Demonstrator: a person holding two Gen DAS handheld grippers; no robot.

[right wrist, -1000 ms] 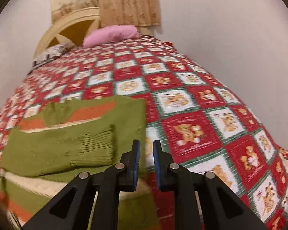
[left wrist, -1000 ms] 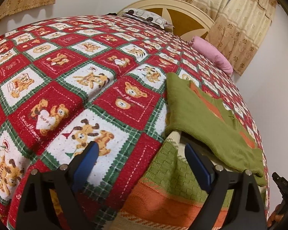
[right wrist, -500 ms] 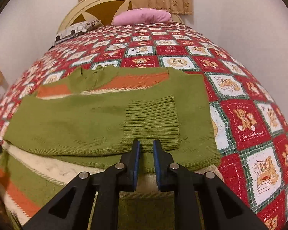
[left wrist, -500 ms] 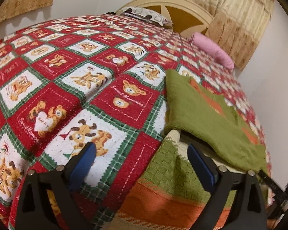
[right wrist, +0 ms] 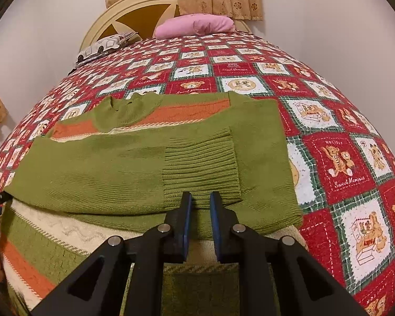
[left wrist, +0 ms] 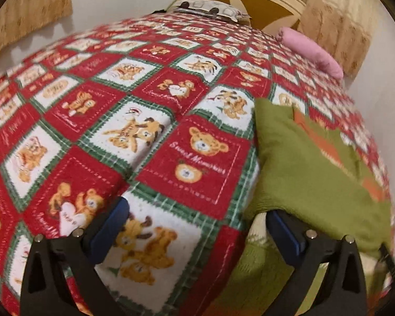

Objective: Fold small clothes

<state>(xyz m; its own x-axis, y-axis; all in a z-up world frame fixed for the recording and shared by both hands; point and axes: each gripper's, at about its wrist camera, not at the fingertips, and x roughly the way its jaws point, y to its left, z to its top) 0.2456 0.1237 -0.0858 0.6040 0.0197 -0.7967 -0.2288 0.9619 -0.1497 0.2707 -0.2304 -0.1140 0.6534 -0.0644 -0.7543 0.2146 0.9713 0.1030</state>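
A small green sweater (right wrist: 134, 163) with orange and cream stripes lies flat on the bed, both sleeves folded across its chest, the ribbed cuff (right wrist: 200, 168) on top. It also shows in the left wrist view (left wrist: 302, 168) at the right. My right gripper (right wrist: 199, 205) hovers just in front of the cuff, jaws nearly together with a narrow gap, holding nothing. My left gripper (left wrist: 197, 226) is wide open at the sweater's left edge, its right finger (left wrist: 284, 231) under the folded sleeve's edge, its left finger (left wrist: 110, 223) over the quilt.
The bed is covered by a red, white and green teddy-bear quilt (right wrist: 334, 158). A pink pillow (right wrist: 194, 25) and a patterned pillow (right wrist: 105, 47) lie by the cream headboard (right wrist: 134, 10). Walls and curtains surround the bed.
The right gripper swung left from the quilt to the middle of the sweater and faces the cuff. The left gripper shifted slightly left along the sweater's edge. Jaws unchanged.
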